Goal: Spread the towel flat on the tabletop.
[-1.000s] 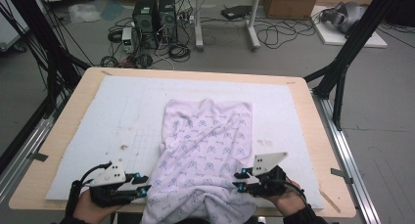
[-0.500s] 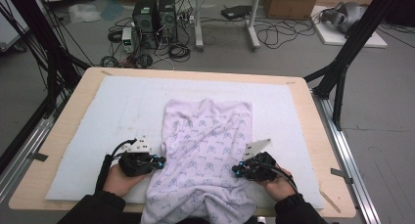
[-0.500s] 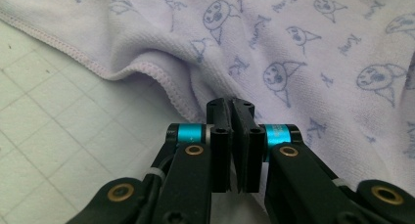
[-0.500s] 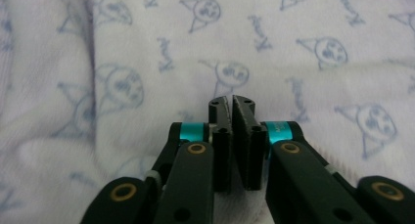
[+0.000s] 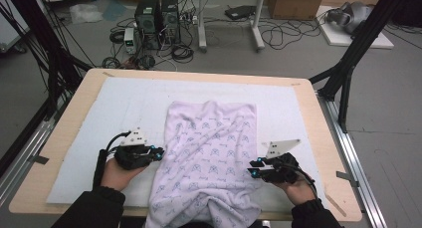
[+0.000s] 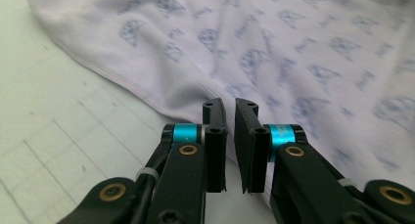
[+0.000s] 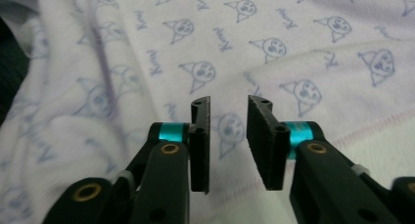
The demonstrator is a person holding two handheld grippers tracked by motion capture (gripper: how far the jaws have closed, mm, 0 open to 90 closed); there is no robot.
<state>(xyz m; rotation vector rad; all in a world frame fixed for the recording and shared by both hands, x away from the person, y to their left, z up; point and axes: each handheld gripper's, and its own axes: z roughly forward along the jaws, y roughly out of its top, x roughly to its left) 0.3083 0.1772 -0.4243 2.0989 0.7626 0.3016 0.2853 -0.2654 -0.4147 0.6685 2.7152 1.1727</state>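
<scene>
Lavender cloth [image 5: 211, 163] with a blue cat-face print, spread down the middle of the white mat [image 5: 99, 118] on the desk [image 5: 69, 103], near end bunched and hanging over the front edge. Far end flat, lying as before.

Left tongs [image 5: 158, 152] at the cloth's left hem, tips just beside the edge; a second ago lower and further out near the desk's front corner, since brought in and forward. Seen in the left gripper view [image 6: 230, 136]: jaws nearly together, a thin slit between them after closing almost fully and easing back a little, nothing caught in the slit, hem just ahead of the tips.

Right tongs [image 5: 253, 168] at the cloth's right side, tips over the fabric edge; shifted slightly forward since the earlier frame. Seen in the right gripper view [image 7: 229, 141]: jaws apart, having shut and just reopened, printed fabric visible through the gap and the stitched hem below. Possibly brushing the cloth with the tips, hard to say from this angle; no fabric pinched.
</scene>
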